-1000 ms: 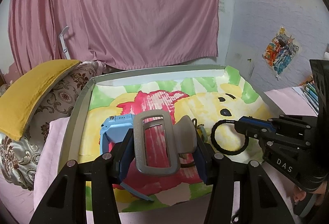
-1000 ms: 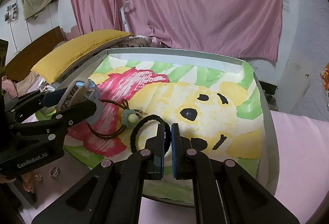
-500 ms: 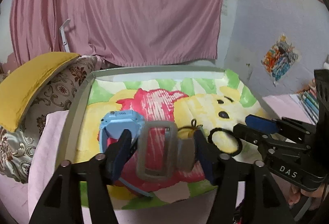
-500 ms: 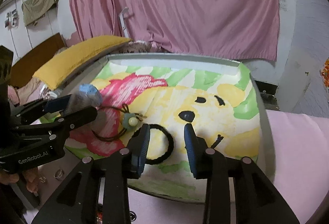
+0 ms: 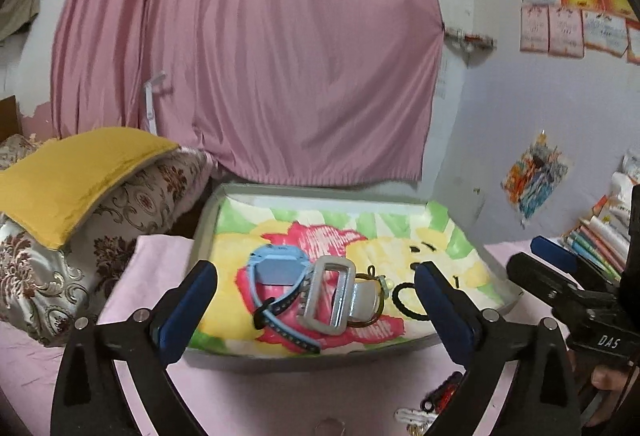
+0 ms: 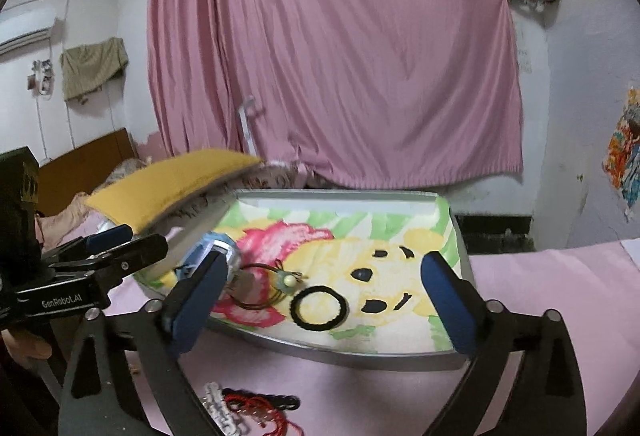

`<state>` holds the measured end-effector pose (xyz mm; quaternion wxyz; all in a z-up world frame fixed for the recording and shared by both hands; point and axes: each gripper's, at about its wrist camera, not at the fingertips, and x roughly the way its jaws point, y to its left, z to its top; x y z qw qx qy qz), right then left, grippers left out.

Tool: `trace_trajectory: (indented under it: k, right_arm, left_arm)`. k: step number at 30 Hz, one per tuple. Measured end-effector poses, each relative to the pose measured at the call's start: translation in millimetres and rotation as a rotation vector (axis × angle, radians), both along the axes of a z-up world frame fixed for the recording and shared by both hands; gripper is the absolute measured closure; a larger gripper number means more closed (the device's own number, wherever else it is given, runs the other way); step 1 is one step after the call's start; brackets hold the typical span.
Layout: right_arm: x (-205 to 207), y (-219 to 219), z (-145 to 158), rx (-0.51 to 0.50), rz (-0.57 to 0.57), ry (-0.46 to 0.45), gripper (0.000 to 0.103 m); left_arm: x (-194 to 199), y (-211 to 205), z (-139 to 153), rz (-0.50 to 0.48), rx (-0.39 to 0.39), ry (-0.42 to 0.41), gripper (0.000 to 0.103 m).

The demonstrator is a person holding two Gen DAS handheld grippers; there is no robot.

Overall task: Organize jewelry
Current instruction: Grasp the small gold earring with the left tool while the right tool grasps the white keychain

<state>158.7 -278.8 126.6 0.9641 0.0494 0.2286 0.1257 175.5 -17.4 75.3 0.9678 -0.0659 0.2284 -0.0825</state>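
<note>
On the tray [image 5: 208, 224], grey hair clip [image 5: 328, 294] overlaps blue watch [image 5: 276, 272]; both claws gape wide, empty.

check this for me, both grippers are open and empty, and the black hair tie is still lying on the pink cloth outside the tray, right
Not quite. The black hair tie lies inside the tray, on the painted picture, not on the pink cloth; the right wrist view shows it. The rest holds: the left gripper and right gripper are both open and empty.
</note>
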Motion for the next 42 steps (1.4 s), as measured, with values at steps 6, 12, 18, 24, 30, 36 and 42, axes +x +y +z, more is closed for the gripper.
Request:
trace_trajectory:
  k: [6,12,18,24,30,36,42]
  right_arm:
    - [-32,3,8,-0.023,0.028,-0.077,0.003]
    - [-48,3,6,-0.03,0.105,-0.05,0.003]
    - [-57,5,-7,-0.06,0.157,0.041,0.003]
    - [-61,14,-24,-0.097,0.223,0.141,0.003]
    - [-59,30,-39,-0.155,0.291,0.221,0.027]
    - [-53,41,-53,-0.173,0.346,0.32,0.059]
    - [-46,46,-61,-0.179,0.389,0.377,0.076]
  left_arm:
    - [-30,11,4,-0.006,0.001,-0.063,0.001]
    - [-52,15,-2,-0.037,0.028,-0.054,0.001]
    - [-64,18,-17,-0.064,0.062,0.009,0.001]
    - [-68,22,-32,-0.081,0.062,0.112,0.001]
    - [-68,19,-46,-0.124,0.058,0.213,0.001]
    - [-66,17,-57,-0.161,0.057,0.293,0.022]
    - [-62,13,-65,-0.188,0.075,0.338,0.042]
